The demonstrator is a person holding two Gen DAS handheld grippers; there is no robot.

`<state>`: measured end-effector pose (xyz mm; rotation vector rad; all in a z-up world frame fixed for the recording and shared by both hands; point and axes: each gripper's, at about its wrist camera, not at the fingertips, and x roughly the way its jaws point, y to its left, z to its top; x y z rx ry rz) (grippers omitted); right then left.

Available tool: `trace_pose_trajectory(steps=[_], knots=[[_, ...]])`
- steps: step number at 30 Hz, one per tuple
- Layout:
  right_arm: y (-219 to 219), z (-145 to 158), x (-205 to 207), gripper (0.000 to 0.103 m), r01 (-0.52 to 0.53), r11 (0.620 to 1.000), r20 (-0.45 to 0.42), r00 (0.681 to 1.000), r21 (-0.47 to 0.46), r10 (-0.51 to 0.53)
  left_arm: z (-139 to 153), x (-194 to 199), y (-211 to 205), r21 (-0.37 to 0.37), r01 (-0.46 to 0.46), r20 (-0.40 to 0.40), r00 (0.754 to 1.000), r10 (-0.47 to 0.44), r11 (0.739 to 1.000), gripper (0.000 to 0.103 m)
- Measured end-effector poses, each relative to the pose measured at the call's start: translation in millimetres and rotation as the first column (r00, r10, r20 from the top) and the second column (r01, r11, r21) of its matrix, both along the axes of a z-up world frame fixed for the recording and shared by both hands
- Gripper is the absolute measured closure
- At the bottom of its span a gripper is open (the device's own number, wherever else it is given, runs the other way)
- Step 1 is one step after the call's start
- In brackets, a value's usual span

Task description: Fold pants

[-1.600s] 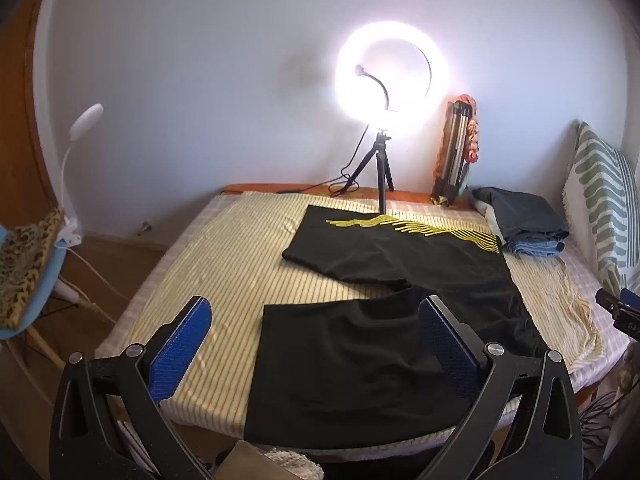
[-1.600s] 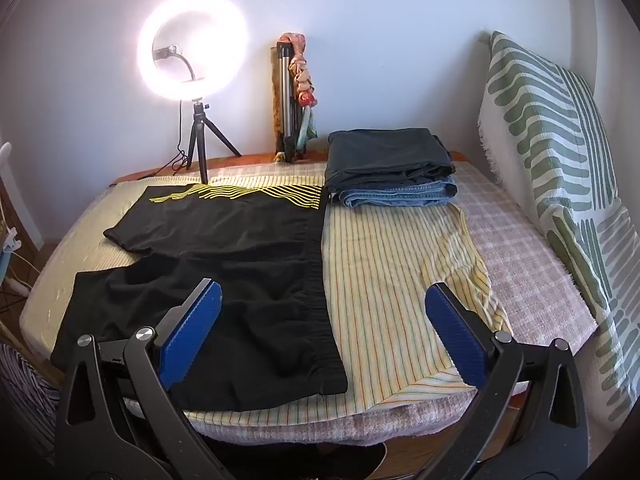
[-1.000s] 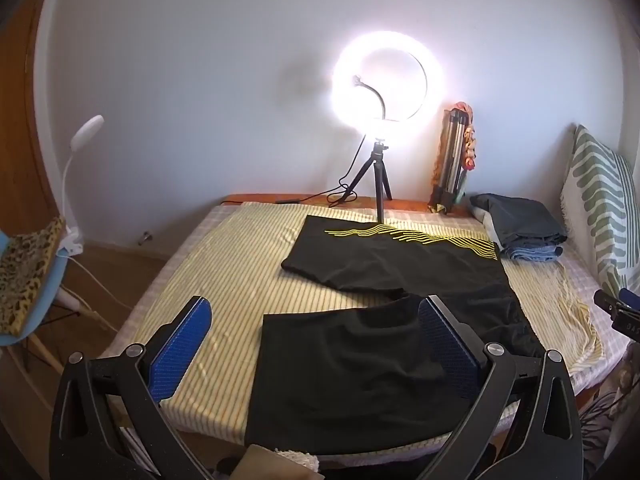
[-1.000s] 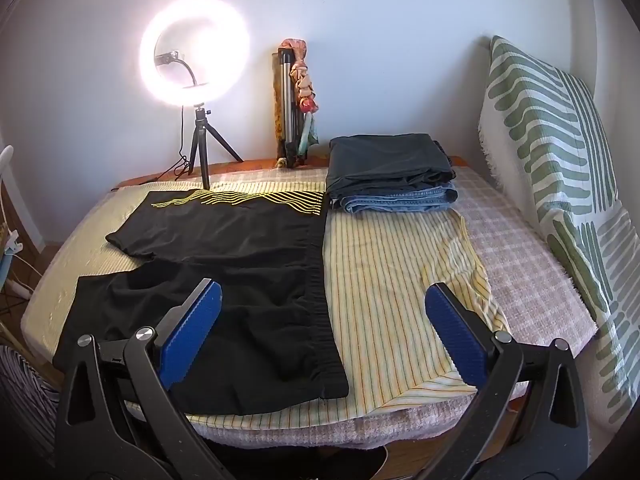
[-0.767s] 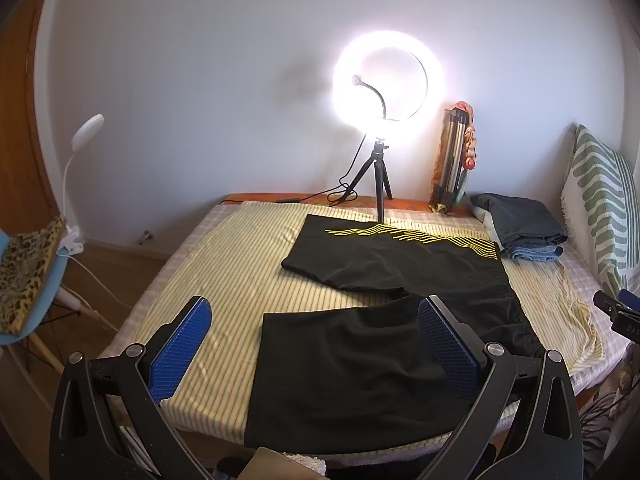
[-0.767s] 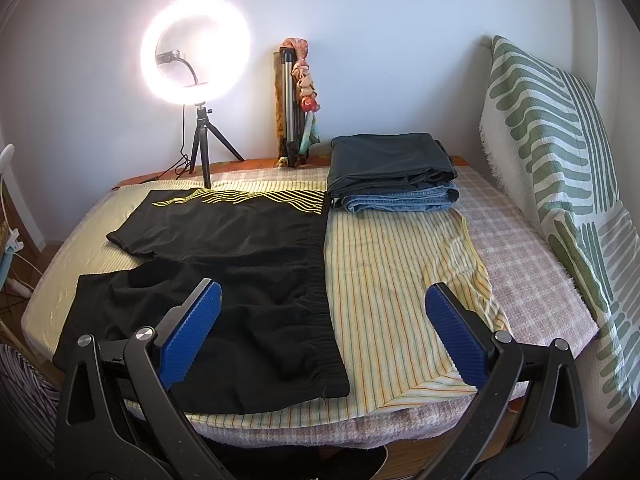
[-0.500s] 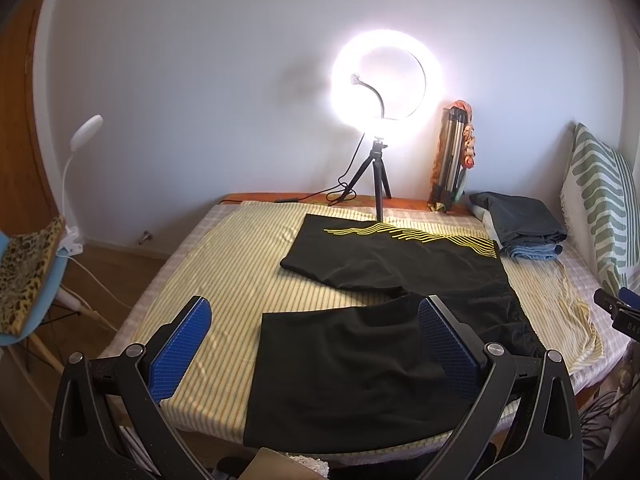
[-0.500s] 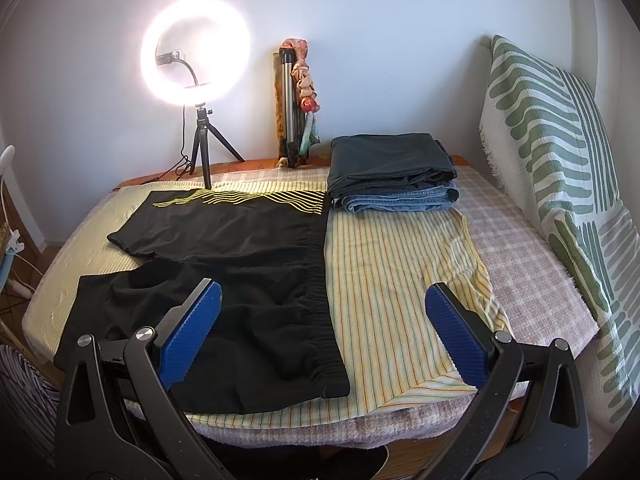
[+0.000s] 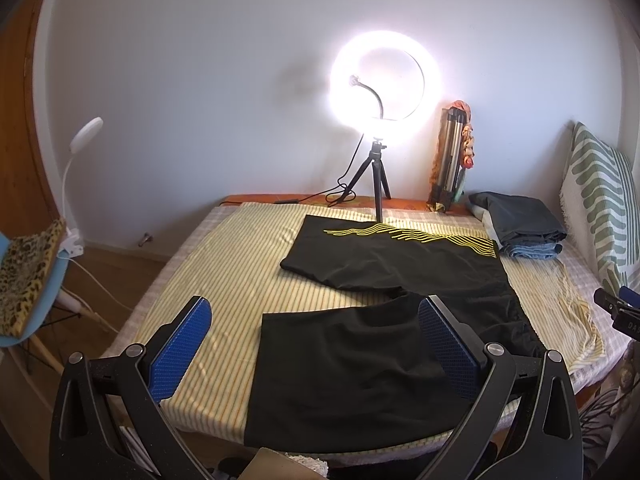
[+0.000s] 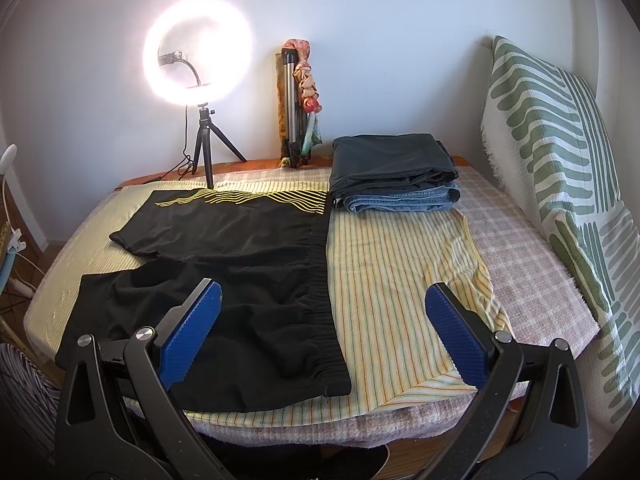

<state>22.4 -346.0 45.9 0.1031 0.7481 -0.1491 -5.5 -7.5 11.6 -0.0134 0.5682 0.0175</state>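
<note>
Right wrist view—pants (image 10: 224,264) lie flat, waistband right, legs leftward; both tongs (image 10: 320,328) (image 9: 316,344) gape empty.

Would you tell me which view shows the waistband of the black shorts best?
The right wrist view: the ribbed waistband runs unobstructed along its whole length. In the left wrist view it lies at the shorts' far edge, foreshortened and dark.

1. The left camera sits low at the near edge of the bed with the yellow striped sheet (image 9: 224,264), looking across it at the white wall.
2. The right camera sits beside it, further right, facing the same way.
3. Both see the black shorts with yellow lines (image 9: 384,280) (image 10: 240,256) and the glowing round ring lamp (image 9: 386,88) (image 10: 198,52).
</note>
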Motion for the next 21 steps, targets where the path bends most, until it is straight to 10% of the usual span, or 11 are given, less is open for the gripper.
trace_pose_trajectory(steps=[21], knots=[[0.4, -0.9, 0.7, 0.0, 0.001, 1.0, -0.001, 1.0, 0.003, -0.001, -0.7, 0.7, 0.0, 0.0, 0.011, -0.007, 1.0, -0.011, 1.0, 0.0]])
